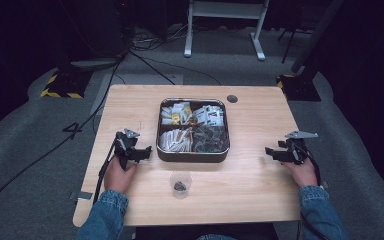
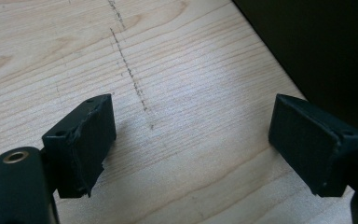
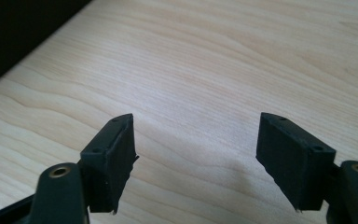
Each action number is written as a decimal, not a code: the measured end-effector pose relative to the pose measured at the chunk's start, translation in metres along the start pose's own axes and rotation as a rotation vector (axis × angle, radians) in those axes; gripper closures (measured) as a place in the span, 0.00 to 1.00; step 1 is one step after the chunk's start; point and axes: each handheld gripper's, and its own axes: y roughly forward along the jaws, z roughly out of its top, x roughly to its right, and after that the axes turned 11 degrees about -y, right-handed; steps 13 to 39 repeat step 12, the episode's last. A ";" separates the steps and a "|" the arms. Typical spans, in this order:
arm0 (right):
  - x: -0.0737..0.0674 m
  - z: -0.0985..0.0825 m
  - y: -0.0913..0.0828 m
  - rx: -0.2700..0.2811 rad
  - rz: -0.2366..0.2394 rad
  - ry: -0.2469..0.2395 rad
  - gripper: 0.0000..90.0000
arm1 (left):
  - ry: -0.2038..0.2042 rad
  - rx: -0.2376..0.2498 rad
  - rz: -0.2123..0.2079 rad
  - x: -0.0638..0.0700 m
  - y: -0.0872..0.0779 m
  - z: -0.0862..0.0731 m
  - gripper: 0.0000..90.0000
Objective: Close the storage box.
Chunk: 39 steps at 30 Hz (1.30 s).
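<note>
A square dark metal tin [image 1: 193, 156], split into compartments of paper sachets and dark pieces, sits at the middle of the pale wooden bench [image 1: 250, 175]. A small clear plastic cup [image 1: 180, 184] holding a few dark bits stands near the bench's front edge, just before the tin and apart from it. The left claw [image 1: 141, 152] rests by the left edge, just beside the tin's left wall, jaws wide with bare wood between them. The right claw [image 1: 274, 152] rests near the right edge, well apart from the tin, jaws spread wide over bare wood, holding nothing.
</note>
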 end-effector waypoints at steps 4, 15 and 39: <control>-0.001 -0.002 0.005 -0.037 -0.036 -0.028 0.28 | 0.000 0.000 0.000 0.000 0.000 0.000 0.17; 0.002 -0.011 0.016 -0.022 -0.038 -0.008 0.08 | 0.000 0.000 -0.001 0.000 0.000 0.000 0.17; 0.002 -0.011 0.016 -0.022 -0.038 -0.008 0.08 | 0.000 0.000 -0.001 0.000 0.000 0.000 0.17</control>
